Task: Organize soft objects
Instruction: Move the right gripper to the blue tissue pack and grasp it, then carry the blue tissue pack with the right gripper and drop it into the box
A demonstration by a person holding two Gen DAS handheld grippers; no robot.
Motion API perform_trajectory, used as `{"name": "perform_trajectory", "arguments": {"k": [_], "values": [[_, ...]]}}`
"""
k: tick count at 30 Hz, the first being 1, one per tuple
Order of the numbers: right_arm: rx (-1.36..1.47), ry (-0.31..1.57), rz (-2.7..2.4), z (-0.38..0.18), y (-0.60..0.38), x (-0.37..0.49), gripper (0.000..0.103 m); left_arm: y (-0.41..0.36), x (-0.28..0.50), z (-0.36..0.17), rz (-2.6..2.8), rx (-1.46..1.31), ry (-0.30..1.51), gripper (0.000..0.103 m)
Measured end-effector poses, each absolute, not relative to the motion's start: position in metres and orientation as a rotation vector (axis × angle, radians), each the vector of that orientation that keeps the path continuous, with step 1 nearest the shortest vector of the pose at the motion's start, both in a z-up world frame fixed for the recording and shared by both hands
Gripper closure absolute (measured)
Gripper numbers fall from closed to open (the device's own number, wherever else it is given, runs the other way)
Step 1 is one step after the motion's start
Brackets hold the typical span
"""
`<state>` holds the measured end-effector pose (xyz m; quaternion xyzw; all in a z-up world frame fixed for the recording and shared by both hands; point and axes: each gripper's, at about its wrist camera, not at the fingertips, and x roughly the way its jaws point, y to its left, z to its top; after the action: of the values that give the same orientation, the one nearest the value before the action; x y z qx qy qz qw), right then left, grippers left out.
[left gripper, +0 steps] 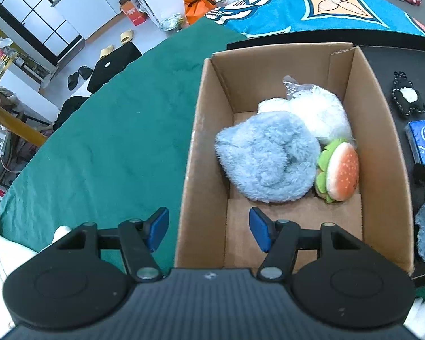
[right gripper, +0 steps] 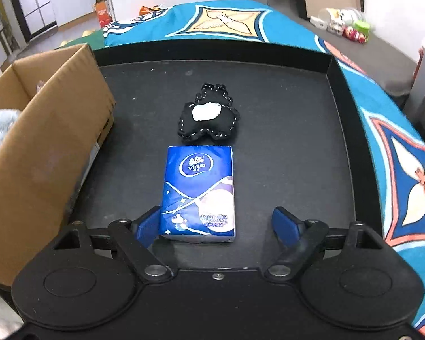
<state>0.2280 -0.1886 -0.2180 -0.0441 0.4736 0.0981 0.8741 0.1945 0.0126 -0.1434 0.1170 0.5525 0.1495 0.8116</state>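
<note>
My left tool point(left gripper: 208, 233) hangs wide open with nothing in it, its pads straddling the near left wall of the cardboard box point(left gripper: 201, 130); one blue pad is over the green cloth point(left gripper: 113, 130), the other over the bare near part of the box floor. Farther in, the light blue fluffy plush point(left gripper: 266, 161) fills the middle, the burger plush point(left gripper: 340, 171) leans against its right side, and the white fluffy plush point(left gripper: 320, 113) sits behind both against the far wall. My right tool point(right gripper: 216, 225) is also spread wide and grips nothing; the blue tissue pack point(right gripper: 199, 189) lies flat between its pads, touching or nearly touching the left one, with a clear gap to the right one. Just beyond the pack lies the black stitched plush point(right gripper: 208, 119) on the black tray point(right gripper: 340, 147), with open tray floor to its right up to the raised rim. The box stands at the tray's left. A teal patterned blanket point(right gripper: 269, 25) covers the surface beyond.
</note>
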Motion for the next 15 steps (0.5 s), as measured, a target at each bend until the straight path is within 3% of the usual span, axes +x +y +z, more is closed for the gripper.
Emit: {"name": "perform_trajectory", "arguments": {"k": [1,2,15], "values": [[-0.092,0.98,0.21,-0.216,-0.189,0.227,0.045,0.011,0.194,-0.142,0.317,0.255,1.177,0.042],[-0.087,0.971,0.214,-0.214,-0.19,0.226,0.052,0.008,0.194,-0.141,0.315,0.259,1.173,0.042],[-0.038,0.884,0.253,-0.18,-0.2,0.207,0.052,0.003,0.184,-0.125,0.318,0.251,1.149,0.042]]}}
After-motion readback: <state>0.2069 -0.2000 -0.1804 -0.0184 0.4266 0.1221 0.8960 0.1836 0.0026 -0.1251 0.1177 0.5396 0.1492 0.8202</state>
